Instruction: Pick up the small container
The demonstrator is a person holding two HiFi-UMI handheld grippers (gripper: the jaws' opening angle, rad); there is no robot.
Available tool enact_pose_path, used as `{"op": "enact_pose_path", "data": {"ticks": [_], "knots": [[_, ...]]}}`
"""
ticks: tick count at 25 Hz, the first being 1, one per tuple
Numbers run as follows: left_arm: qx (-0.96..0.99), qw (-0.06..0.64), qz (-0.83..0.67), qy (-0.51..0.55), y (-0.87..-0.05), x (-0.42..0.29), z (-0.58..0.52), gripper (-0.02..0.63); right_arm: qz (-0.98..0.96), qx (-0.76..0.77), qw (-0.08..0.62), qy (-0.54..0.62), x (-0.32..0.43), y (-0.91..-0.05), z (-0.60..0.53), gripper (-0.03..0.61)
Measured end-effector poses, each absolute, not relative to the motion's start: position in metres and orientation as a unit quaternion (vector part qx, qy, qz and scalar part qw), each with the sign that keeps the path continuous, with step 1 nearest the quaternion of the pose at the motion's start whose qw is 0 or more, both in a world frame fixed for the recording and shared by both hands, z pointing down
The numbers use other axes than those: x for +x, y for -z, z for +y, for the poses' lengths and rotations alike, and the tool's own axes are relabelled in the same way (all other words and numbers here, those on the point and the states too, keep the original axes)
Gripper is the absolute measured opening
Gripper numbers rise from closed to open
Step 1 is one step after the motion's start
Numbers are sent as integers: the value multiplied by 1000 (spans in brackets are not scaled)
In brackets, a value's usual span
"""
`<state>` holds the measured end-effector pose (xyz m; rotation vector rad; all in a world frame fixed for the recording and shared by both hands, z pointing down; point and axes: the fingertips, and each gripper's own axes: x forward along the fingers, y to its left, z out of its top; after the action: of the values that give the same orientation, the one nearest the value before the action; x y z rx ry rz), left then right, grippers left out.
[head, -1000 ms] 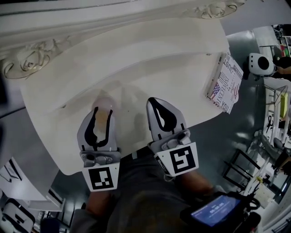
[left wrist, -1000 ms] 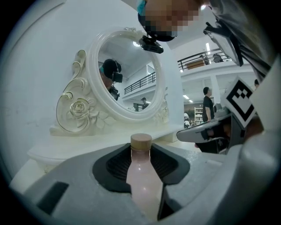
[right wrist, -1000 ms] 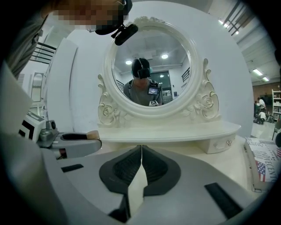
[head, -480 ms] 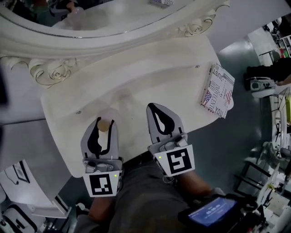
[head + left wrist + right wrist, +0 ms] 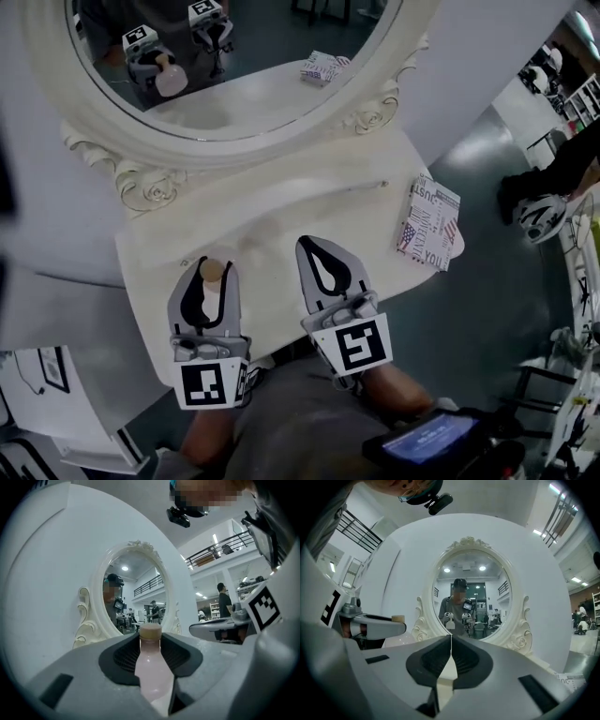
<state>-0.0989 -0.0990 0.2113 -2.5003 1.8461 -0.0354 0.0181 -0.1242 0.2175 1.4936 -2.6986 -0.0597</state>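
Left gripper (image 5: 208, 281): jaws part-closed, clamped on the small bottle (image 5: 151, 667), its long axis along the jaws, cap at the tips, over the table's (image 5: 309, 202) near left. Right gripper (image 5: 323, 258), just to its right: jaws together, empty.

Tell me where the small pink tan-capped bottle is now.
The small pink bottle sits clamped in the left claw, lower left in the head view, over the near edge of the white vanity table, just left of the shut right claw.
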Motion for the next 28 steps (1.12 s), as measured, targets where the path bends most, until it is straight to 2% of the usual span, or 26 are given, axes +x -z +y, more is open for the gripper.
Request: {"op": "enact_pose_path", "data": {"ticks": [9,28], "knots": [[-798,35,601,-1,-182,-101,-97,143,-874,484,22,41,20,-193,-119,14],[-797,37,603,-8,-178,-103,-94,144,-874,481,18,56,19,-188,-113,12]]}}
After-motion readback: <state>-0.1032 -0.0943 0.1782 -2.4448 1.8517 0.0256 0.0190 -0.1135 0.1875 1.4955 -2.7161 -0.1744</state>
